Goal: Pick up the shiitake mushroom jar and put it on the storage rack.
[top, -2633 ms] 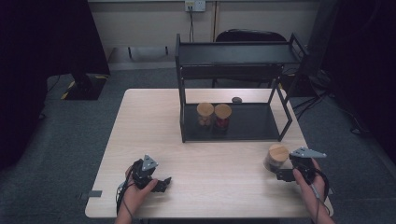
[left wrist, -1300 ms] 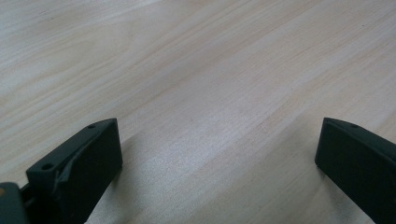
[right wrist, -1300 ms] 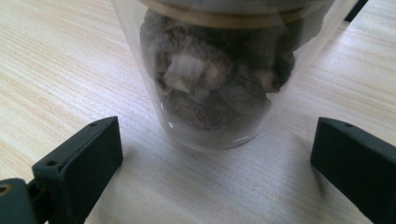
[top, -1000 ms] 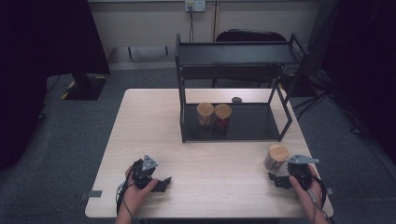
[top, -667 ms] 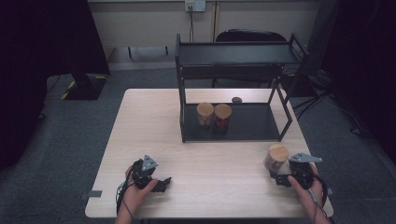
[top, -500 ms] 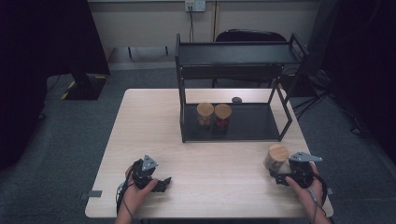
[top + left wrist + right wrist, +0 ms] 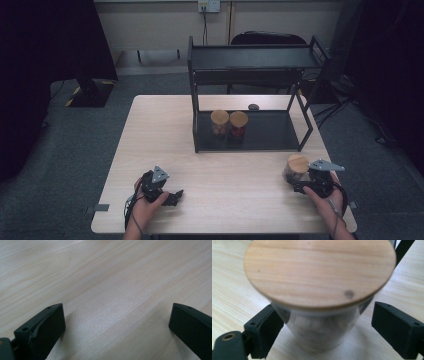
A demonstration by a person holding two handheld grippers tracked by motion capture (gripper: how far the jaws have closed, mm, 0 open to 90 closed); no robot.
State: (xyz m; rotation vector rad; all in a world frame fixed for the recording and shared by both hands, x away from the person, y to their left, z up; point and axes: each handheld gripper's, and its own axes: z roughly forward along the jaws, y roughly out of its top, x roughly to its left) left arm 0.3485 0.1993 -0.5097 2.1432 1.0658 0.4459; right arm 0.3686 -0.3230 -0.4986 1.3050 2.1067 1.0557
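Right gripper (image 7: 322, 337) closing around the lidded jar (image 7: 319, 302)
Jaws have just been narrowing, seemingly not yet pressing the smooth, breakable glass; grip mid-body, below the wooden lid (image 7: 319, 272).

The table (image 7: 165, 130) has a pale wood-grain top, smooth and matt, with fine streaks running across it in the left gripper view. The jar (image 7: 322, 327) at five o'clock on the table looks like clear, glossy glass, and its lid (image 7: 319, 272) is light wood with visible grain and a small dark knot. The jaws of the right gripper (image 7: 322, 340) are matt black plastic with small screw holes. The rack (image 7: 250, 60) at twelve o'clock looks like black, dull-finished metal. The floor (image 7: 75, 150) looks like grey carpet.
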